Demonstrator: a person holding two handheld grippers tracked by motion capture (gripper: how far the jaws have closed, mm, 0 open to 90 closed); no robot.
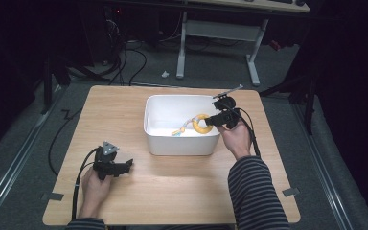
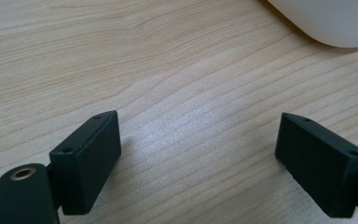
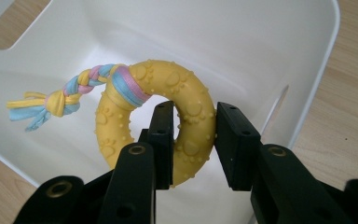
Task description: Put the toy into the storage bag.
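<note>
You have the ring toy [image 3: 168, 116] clamped in your right gripper [image 3: 193, 140] over the bin [image 1: 182, 143]; next, lower and release it.

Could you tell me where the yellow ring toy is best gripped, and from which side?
Grip the yellow ring toy across its band opposite the braided rope tail, one jaw through the hole, as the right gripper does; the band is narrow, and that side keeps clear of the rope.
</note>
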